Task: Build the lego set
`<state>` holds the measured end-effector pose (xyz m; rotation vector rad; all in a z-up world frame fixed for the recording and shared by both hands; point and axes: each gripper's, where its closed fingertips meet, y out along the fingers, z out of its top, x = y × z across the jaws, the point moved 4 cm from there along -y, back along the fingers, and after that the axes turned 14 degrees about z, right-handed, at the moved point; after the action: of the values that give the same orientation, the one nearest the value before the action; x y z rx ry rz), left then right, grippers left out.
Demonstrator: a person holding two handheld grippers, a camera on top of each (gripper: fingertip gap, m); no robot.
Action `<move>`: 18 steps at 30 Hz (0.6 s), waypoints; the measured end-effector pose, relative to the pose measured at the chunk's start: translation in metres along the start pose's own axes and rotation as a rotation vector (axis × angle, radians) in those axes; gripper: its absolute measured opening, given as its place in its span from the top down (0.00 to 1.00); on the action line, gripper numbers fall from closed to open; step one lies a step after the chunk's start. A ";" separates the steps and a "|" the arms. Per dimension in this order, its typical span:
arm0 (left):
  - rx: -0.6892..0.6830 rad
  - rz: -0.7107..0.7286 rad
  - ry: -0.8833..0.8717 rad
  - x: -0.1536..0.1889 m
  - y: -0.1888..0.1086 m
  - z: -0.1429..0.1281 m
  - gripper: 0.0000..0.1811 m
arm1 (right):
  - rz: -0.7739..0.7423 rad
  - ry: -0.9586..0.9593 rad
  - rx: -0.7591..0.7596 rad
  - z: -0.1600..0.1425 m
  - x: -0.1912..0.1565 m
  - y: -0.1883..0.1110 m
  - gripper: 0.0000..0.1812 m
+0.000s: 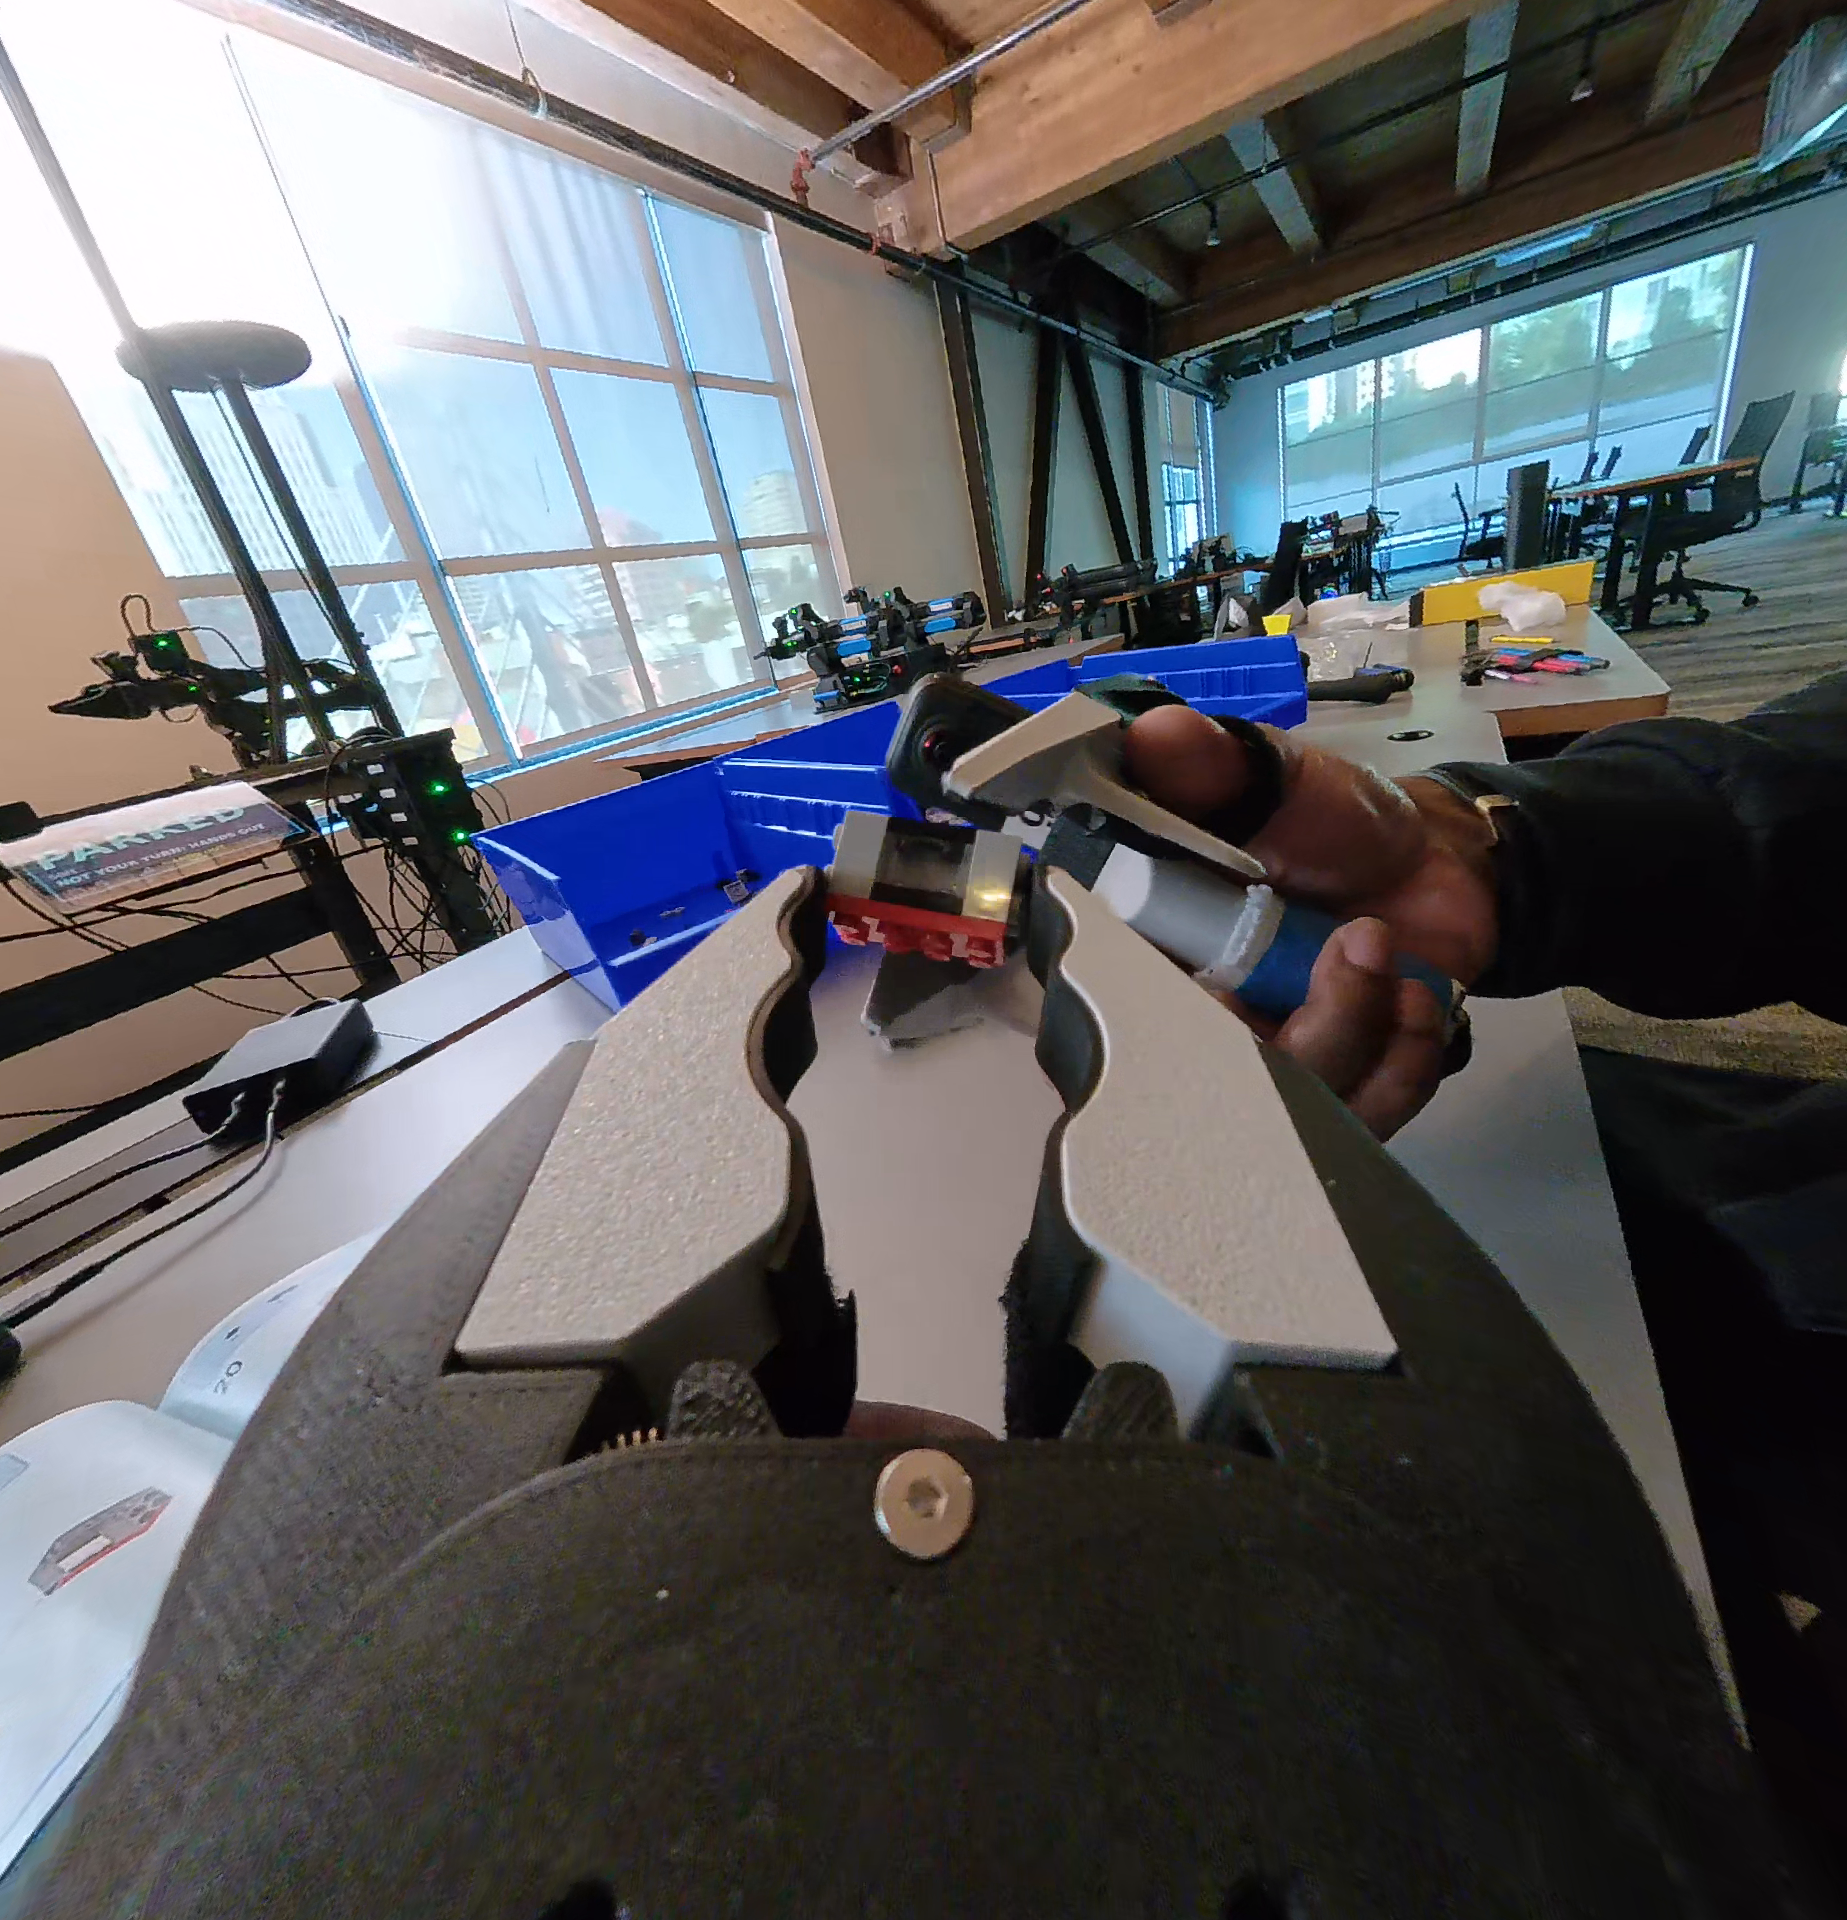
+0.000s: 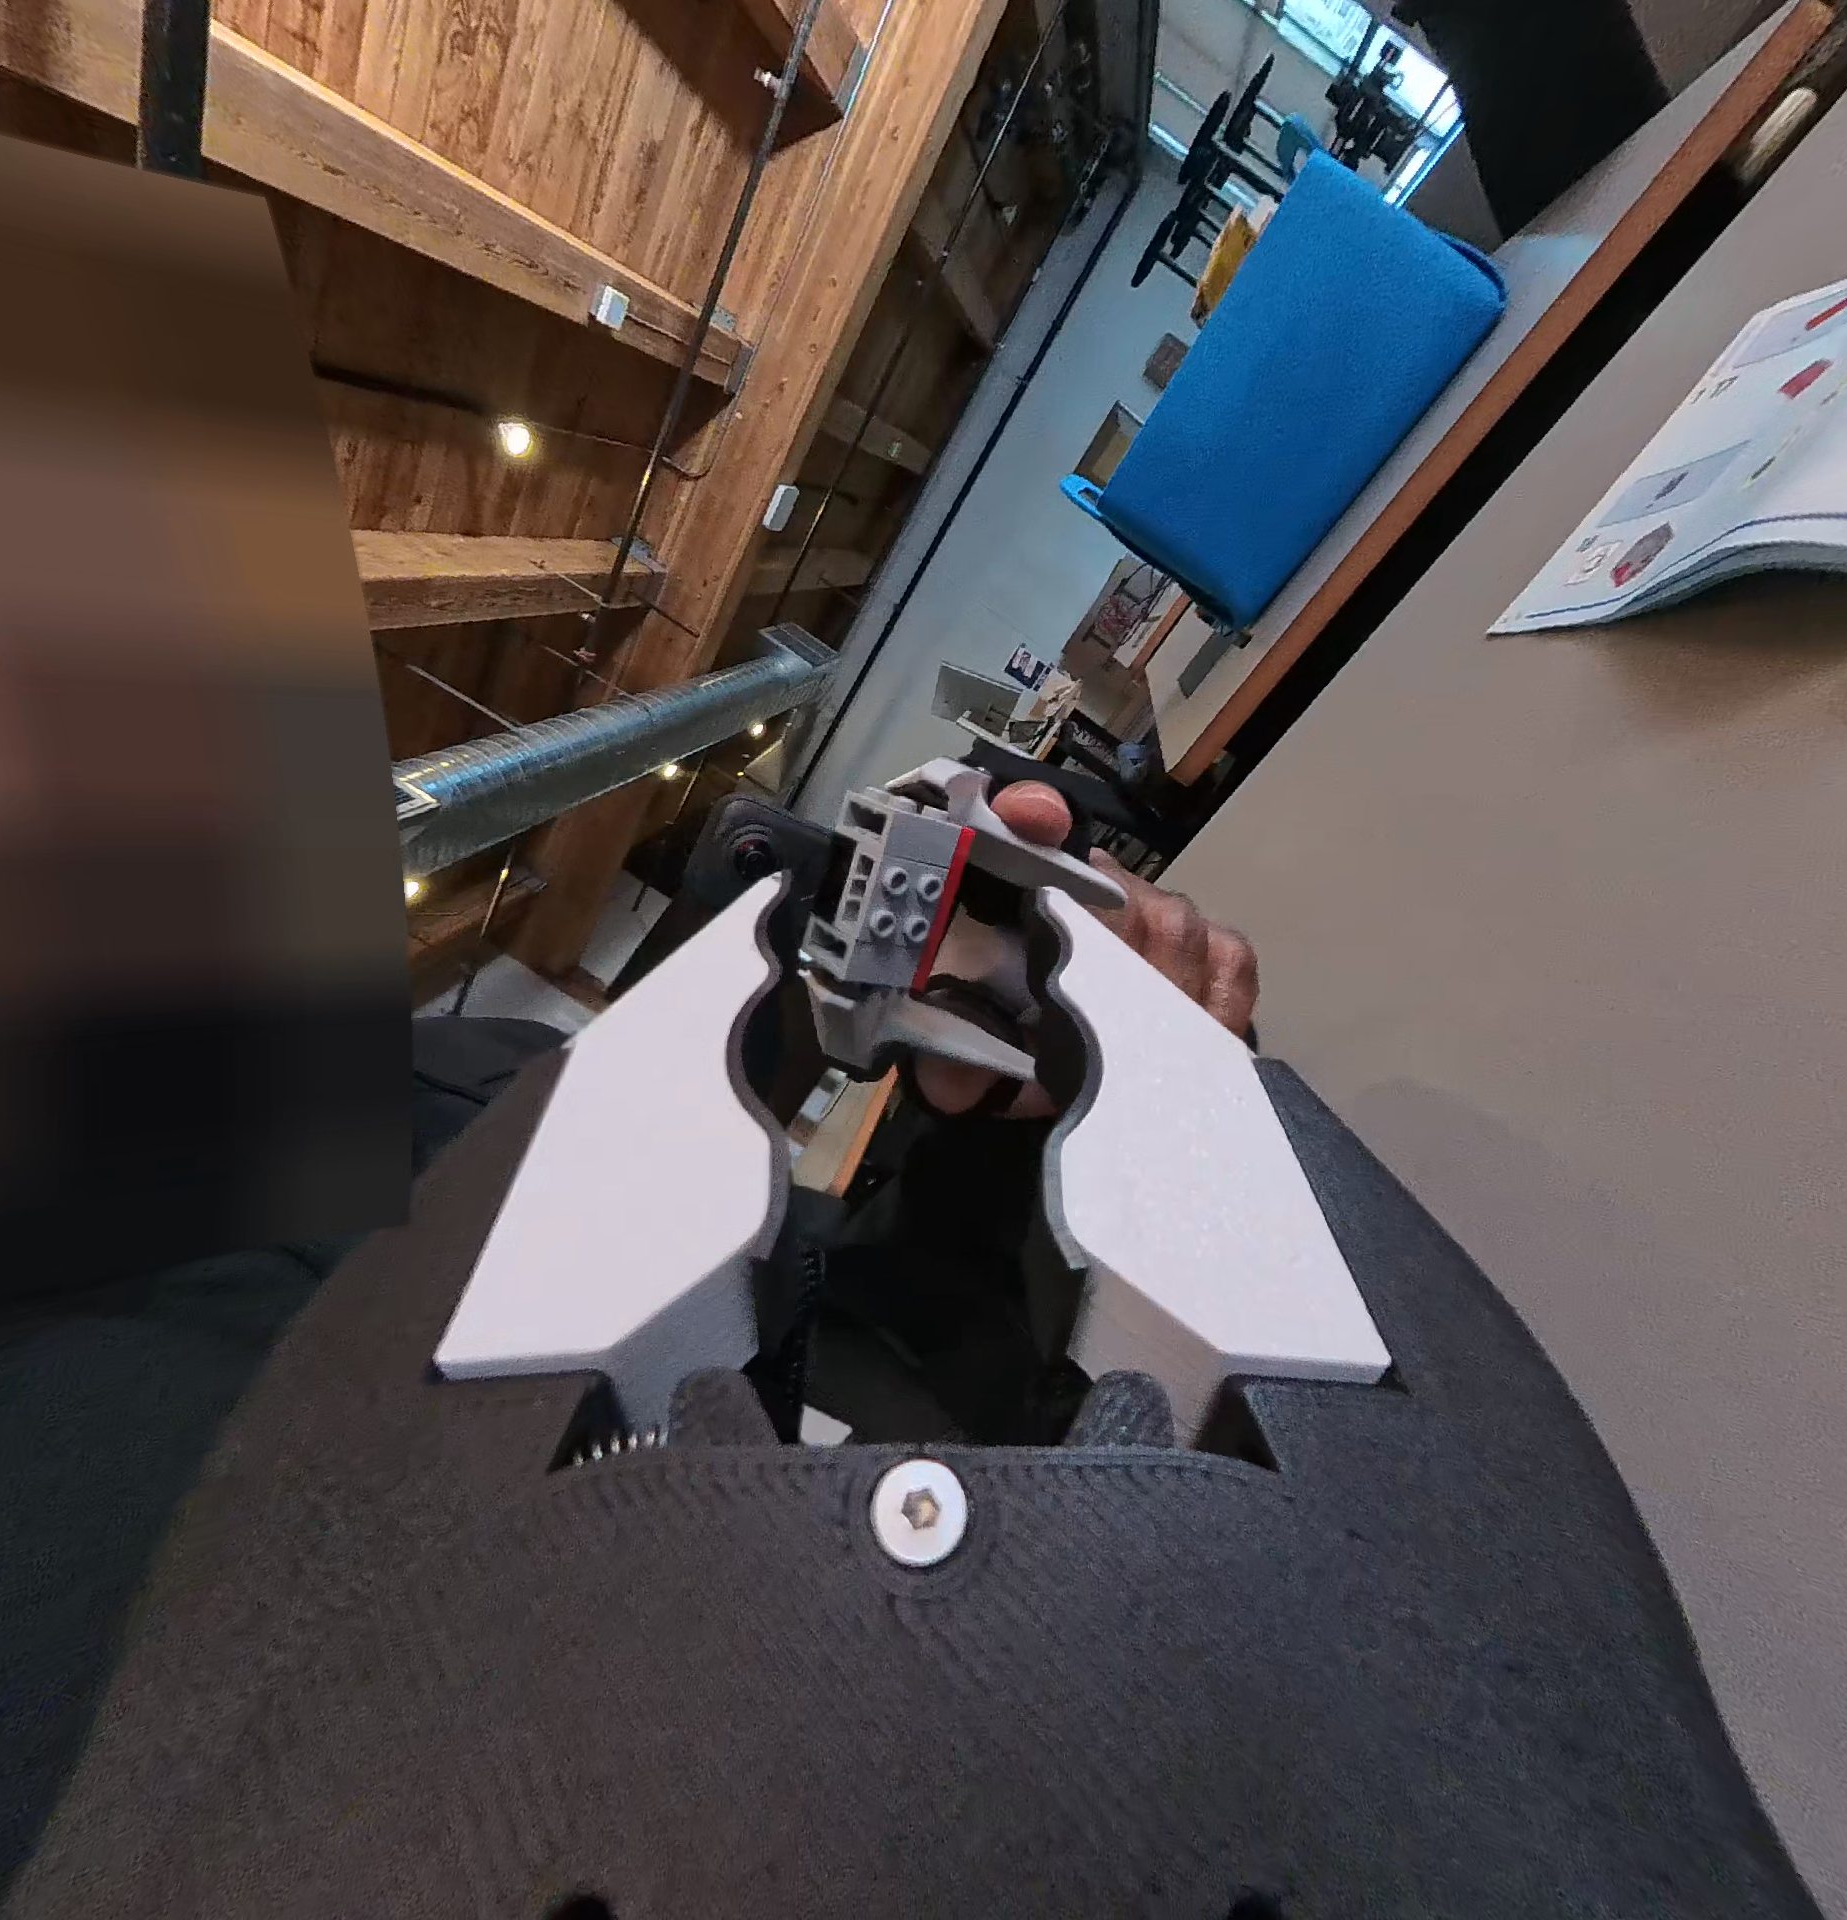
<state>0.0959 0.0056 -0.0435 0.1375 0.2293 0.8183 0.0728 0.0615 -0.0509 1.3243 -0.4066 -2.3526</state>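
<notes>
Grey-and-red lego sub-assembly [image 1: 924, 899], a few bricks deep with a red plate on one face, is sitting raised above the grey surface [image 1: 919, 1195]. Left hand-held gripper [image 1: 924, 914] is clamping it at both ends. Right hand-held gripper [image 2: 914, 935] is facing it, fingers apart around it; contact cannot be told. Long axis is running across between the left fingers; in the right wrist view, four grey studs are pointing at the camera. Build looks early: instruction booklet [image 2: 1729, 468] is lying open, blue bins [image 1: 690, 862] are waiting behind.
</notes>
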 end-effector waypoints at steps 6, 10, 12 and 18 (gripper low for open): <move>0.059 0.025 -0.104 -0.012 -0.004 0.008 0.79 | -0.038 -0.035 0.038 0.008 0.000 -0.010 0.76; 0.127 0.006 -0.201 -0.015 -0.008 0.014 0.79 | 0.022 0.005 0.044 0.002 -0.004 -0.001 0.77; 0.146 -0.010 -0.222 -0.014 -0.009 0.016 0.79 | 0.057 0.026 0.034 -0.002 -0.007 0.006 0.76; 0.131 -0.051 -0.177 -0.006 -0.008 0.013 0.79 | 0.127 0.068 0.028 -0.005 -0.012 0.015 0.78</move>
<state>0.1014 -0.0045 -0.0316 0.3245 0.1187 0.7358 0.0862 0.0536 -0.0381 1.3462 -0.4891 -2.1992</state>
